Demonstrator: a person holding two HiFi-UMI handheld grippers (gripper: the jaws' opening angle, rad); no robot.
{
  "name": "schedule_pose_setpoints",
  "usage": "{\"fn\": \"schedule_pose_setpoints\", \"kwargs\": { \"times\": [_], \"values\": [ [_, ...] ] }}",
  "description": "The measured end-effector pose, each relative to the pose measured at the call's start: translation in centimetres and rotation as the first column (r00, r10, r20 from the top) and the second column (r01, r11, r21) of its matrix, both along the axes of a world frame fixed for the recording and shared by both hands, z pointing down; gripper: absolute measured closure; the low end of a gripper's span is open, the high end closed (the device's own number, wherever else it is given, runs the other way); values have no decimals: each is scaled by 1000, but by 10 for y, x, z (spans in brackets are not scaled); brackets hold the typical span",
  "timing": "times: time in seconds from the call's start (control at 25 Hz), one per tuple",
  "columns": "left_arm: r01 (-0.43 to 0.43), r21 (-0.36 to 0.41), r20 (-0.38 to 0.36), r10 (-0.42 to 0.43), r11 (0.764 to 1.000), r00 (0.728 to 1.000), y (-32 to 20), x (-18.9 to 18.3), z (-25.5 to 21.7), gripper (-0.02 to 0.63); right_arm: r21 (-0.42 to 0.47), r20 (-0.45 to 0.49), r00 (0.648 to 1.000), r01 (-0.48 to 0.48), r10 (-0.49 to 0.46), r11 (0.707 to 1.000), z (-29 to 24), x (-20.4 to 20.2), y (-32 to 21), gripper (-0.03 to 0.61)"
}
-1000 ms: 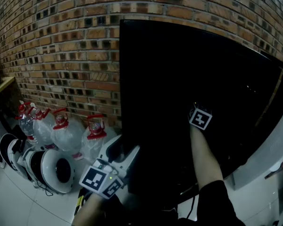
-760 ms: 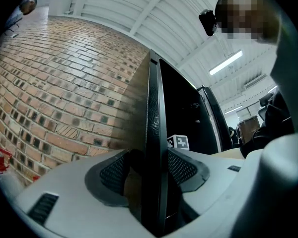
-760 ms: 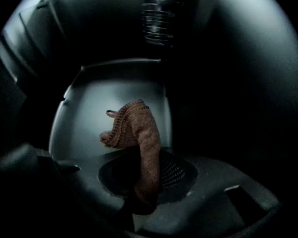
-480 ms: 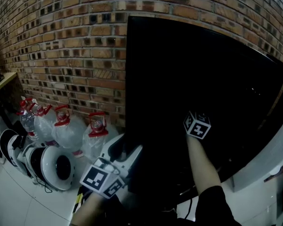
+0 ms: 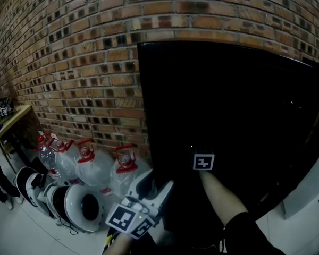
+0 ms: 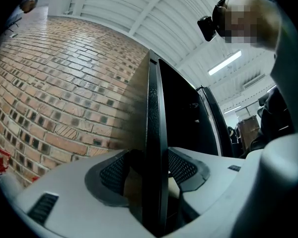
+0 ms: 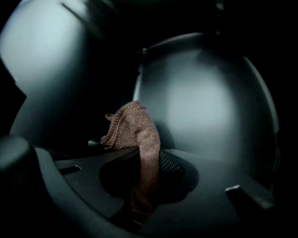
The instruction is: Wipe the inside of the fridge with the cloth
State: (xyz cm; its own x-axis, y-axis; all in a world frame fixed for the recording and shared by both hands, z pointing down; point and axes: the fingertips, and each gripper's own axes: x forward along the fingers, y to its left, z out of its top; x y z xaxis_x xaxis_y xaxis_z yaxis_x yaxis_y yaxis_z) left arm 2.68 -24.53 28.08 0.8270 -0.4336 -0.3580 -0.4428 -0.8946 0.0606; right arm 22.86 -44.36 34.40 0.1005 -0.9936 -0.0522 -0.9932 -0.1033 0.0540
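The black fridge (image 5: 234, 105) stands against a brick wall, and its inside is dark in the head view. My left gripper (image 5: 155, 187) at the bottom left is shut on the fridge's thin black left edge (image 6: 154, 128), which runs between the jaws of that gripper (image 6: 152, 182). My right gripper reaches into the fridge; in the head view only its marker cube (image 5: 203, 161) shows. The right gripper (image 7: 144, 182) is shut on a brown knitted cloth (image 7: 139, 138), which sticks up in front of a grey inner wall (image 7: 208, 108).
Several clear water jugs with red caps (image 5: 93, 163) and white round appliances (image 5: 80, 206) stand on the floor left of the fridge. A wooden table (image 5: 5, 118) is at far left. A pale grey panel (image 5: 311, 187) lies to the fridge's right.
My right gripper has moved down and left across the fridge's dark front. The left gripper has kept its hold on the edge. The head view has shifted a little.
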Motion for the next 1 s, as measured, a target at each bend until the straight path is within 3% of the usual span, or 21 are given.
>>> {"fn": "schedule_pose_setpoints", "kwargs": {
  "times": [0.2, 0.44, 1.0],
  "values": [
    [2, 7, 2, -2, 1000, 1000, 0, -1, -2, 368, 16, 13, 1000, 5, -6, 1000, 1, -7, -12, 505],
    [13, 3, -9, -13, 1000, 1000, -2, 0, 1, 368, 12, -46, 999, -28, 29, 1000, 2, -2, -13, 505],
    [21, 1, -21, -21, 1000, 1000, -2, 0, 1, 368, -2, -14, 989, -147, 147, 989, 1, 65, 23, 505]
  ]
}}
